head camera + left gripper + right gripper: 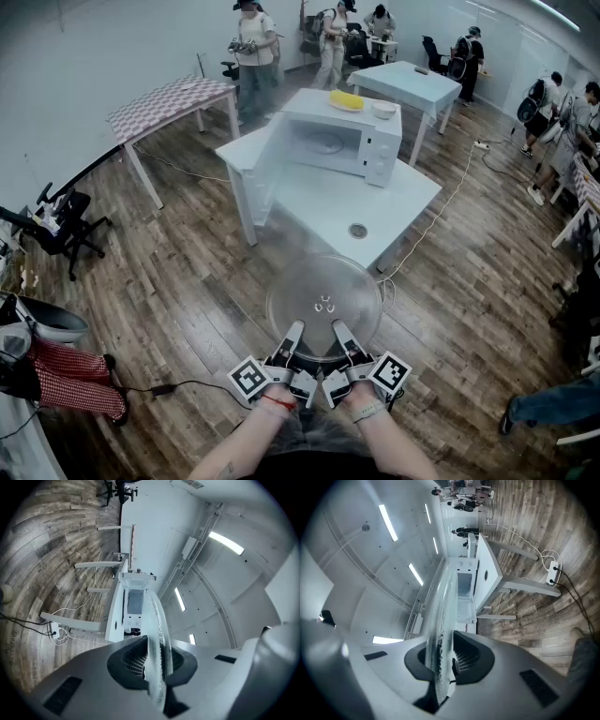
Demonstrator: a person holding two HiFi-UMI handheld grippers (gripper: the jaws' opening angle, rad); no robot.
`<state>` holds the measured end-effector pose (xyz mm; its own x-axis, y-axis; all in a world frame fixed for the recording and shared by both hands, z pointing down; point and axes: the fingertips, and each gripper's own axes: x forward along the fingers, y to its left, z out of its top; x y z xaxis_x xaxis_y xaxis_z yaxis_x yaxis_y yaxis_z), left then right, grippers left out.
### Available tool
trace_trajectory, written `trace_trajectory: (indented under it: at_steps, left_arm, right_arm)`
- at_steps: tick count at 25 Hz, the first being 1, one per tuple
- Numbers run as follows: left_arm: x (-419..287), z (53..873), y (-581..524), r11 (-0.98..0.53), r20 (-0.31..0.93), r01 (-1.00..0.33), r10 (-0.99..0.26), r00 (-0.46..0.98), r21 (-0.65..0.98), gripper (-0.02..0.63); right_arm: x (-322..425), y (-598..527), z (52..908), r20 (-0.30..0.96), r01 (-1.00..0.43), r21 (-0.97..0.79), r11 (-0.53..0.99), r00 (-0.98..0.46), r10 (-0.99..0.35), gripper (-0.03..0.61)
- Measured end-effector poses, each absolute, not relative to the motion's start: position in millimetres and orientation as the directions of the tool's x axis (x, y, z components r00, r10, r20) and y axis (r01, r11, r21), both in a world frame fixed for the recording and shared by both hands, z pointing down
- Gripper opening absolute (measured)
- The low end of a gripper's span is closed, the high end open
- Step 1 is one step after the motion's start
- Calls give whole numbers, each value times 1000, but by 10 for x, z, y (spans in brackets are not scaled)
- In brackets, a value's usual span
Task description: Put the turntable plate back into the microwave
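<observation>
A clear glass turntable plate (323, 305) hangs level above the floor in front of a white table (403, 202). My left gripper (292, 342) and right gripper (343, 341) are both shut on its near rim, side by side. In the left gripper view the plate (157, 634) runs edge-on between the jaws of that gripper (154, 665). The right gripper view shows the same plate (440, 630) edge-on in its gripper (440, 660). The white microwave (342, 141) stands on the table farther off, its door (267, 173) swung open to the left.
A yellow thing (346, 99) and a white bowl (383, 109) lie on top of the microwave. A cable (441, 211) trails over the wooden floor on the right. Other tables (169, 101), an office chair (61, 230) and several people stand around the room.
</observation>
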<state>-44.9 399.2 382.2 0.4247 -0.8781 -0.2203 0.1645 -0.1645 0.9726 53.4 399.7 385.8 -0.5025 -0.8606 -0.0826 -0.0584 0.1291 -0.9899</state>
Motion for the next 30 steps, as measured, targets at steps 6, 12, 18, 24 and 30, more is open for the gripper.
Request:
trace_trajectory:
  at_steps: [6,12,18,24,30]
  left_arm:
    - [-471,3834,3938,-177,-233,165,-871,433,970,37]
    - [-427,3948,3770,-151,-204,153,-875,439,977,37]
    - [-389,3980,3577,-143,-204,167,-873,444,976,37]
    - [-465,3985,3241,-152,-214,169,-865,454,974,37]
    - [-483,4062,2816,-141,-208,172,-850,485,975,37]
  right_arm:
    - [510,3953,3895,-95,-39,-990,133,-509,-855,43]
    - [568,3798,3992,-74,-53,-992,115,-490,-868,43]
    - [604,3611,4032,-64,-74,-991,112,-475,-878,43]
    - [514,3285,4031,-71,-85,-989,124,-460,-885,43]
    - [495,2898,4124,-70,-102,-987,126,-432,-899,46]
